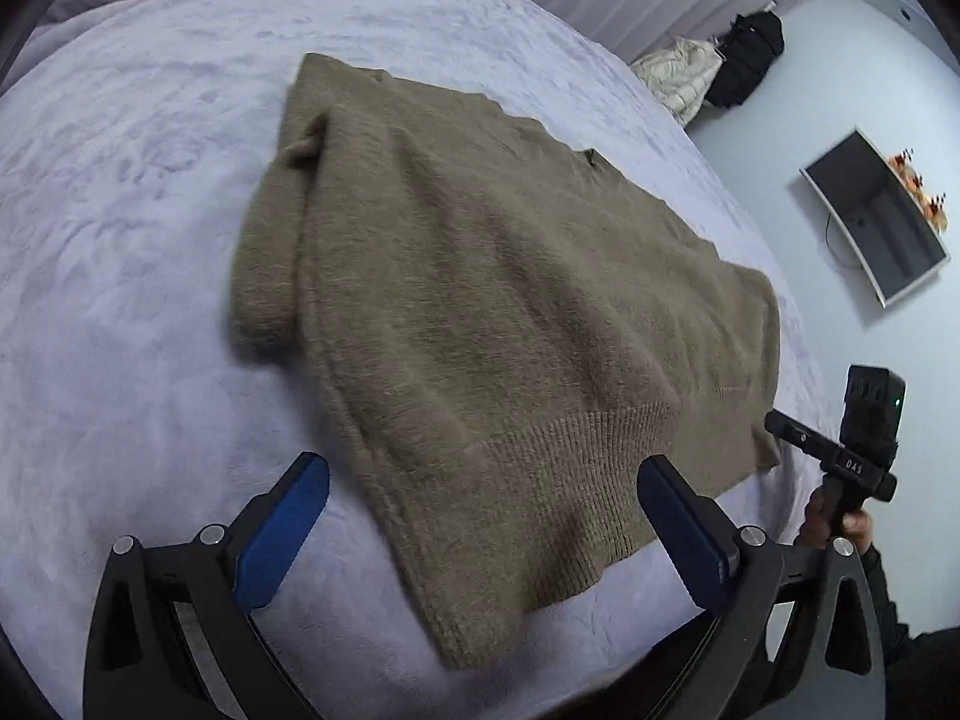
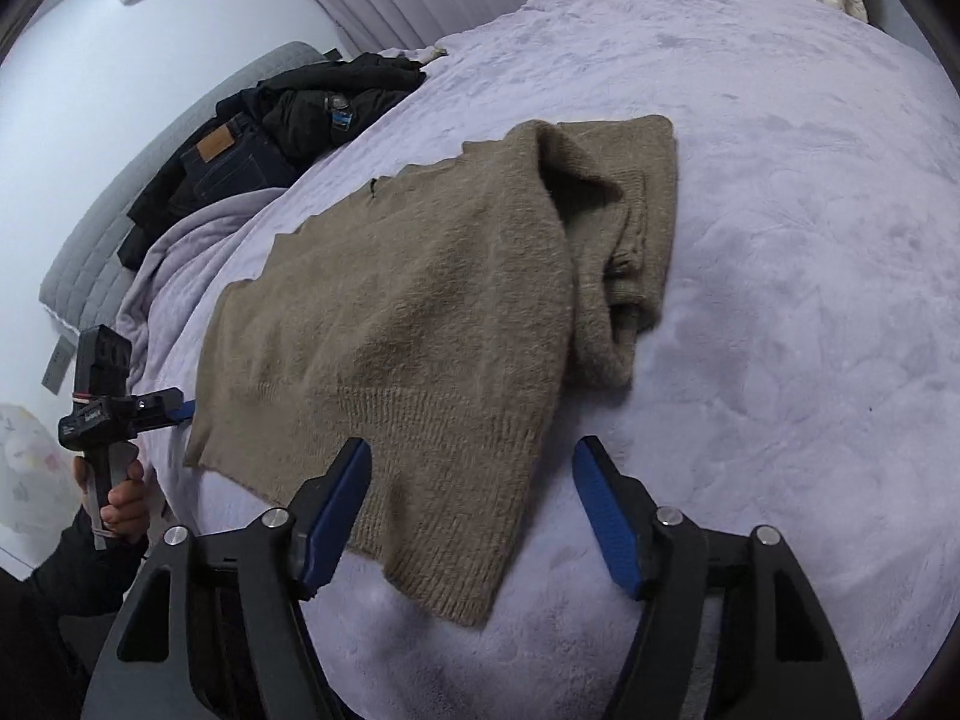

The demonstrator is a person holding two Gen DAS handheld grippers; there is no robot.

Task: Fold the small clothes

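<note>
**Hem pickup – both grippers spread**

Left gripper and right gripper, low in each frame, stand apart and empty over the ribbed hem. The sweater lies mid-frame on the bedspread – pinch both hem corners evenly, lift together.

Lilac bed bears tan sweater, dark clothes.
</note>
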